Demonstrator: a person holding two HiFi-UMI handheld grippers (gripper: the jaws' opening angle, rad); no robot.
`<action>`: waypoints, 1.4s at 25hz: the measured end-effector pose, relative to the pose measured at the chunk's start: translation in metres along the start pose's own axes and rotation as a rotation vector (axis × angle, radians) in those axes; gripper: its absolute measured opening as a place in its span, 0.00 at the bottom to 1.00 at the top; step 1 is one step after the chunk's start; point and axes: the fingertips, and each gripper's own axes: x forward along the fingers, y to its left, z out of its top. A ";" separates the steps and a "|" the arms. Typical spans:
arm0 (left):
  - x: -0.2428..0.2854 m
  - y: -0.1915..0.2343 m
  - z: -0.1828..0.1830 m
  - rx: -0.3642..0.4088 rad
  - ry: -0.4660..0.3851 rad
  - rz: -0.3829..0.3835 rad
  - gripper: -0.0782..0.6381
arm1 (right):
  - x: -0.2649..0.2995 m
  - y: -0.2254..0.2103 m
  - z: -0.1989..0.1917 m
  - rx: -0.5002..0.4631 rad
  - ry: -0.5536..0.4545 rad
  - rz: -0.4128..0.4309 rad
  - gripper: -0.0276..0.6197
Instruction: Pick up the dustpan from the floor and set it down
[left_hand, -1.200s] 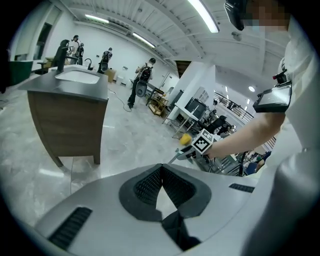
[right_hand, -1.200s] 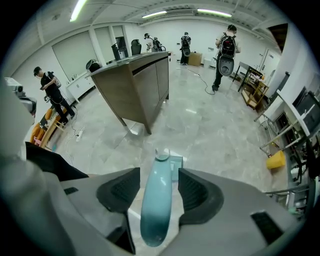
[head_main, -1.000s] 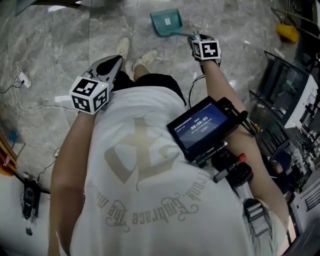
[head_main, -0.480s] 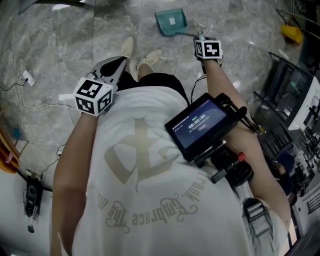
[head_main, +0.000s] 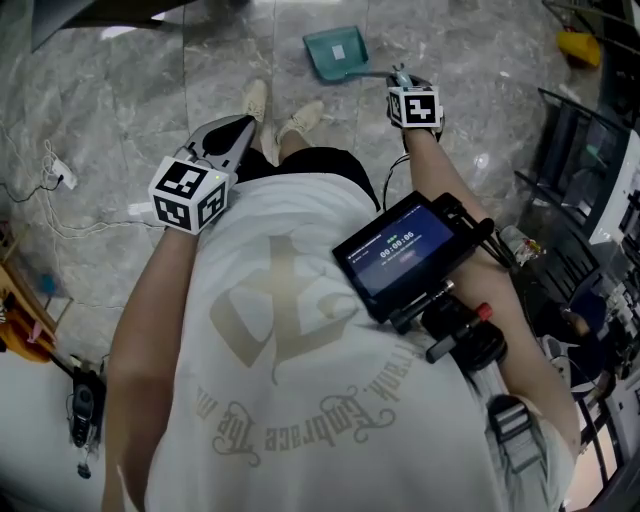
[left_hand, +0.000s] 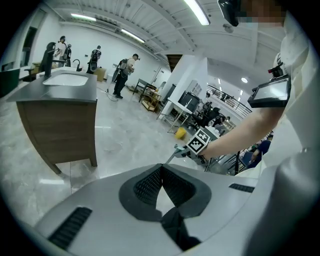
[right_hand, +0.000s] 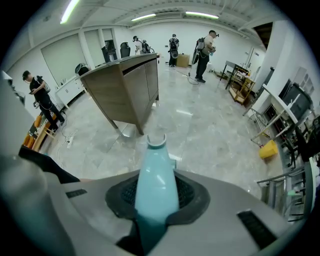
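Note:
The teal dustpan (head_main: 337, 52) lies on the grey marble floor ahead of the person's feet, its handle pointing right. My right gripper (head_main: 398, 76) points steeply down at the handle's end. In the right gripper view the pale teal handle (right_hand: 156, 165) runs between the black pads, which are closing and touch it on both sides. My left gripper (head_main: 238, 124) hangs by the person's left side, away from the dustpan. Its jaws meet at the tips with nothing between them (left_hand: 161, 166). The right gripper's marker cube (left_hand: 199, 141) also shows there.
The person's shoes (head_main: 272, 108) stand just short of the dustpan. Cables and a power strip (head_main: 60, 180) trail over the floor at left. Metal racks with equipment (head_main: 590, 200) fill the right side. A wooden counter (right_hand: 125, 85) stands further off, and a yellow object (head_main: 578, 44) lies at top right.
Both grippers stay in about the same places and the dustpan lies where it was. The head view has shifted slightly.

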 end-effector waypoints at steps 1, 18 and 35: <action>0.001 -0.002 0.000 0.007 0.002 -0.005 0.12 | -0.003 0.000 -0.001 0.006 -0.012 0.000 0.19; 0.010 -0.069 0.030 0.182 0.030 -0.113 0.12 | -0.086 -0.016 -0.046 0.152 -0.152 -0.038 0.18; 0.058 -0.062 0.060 0.325 0.122 -0.301 0.12 | -0.127 -0.023 -0.050 0.265 -0.225 -0.132 0.18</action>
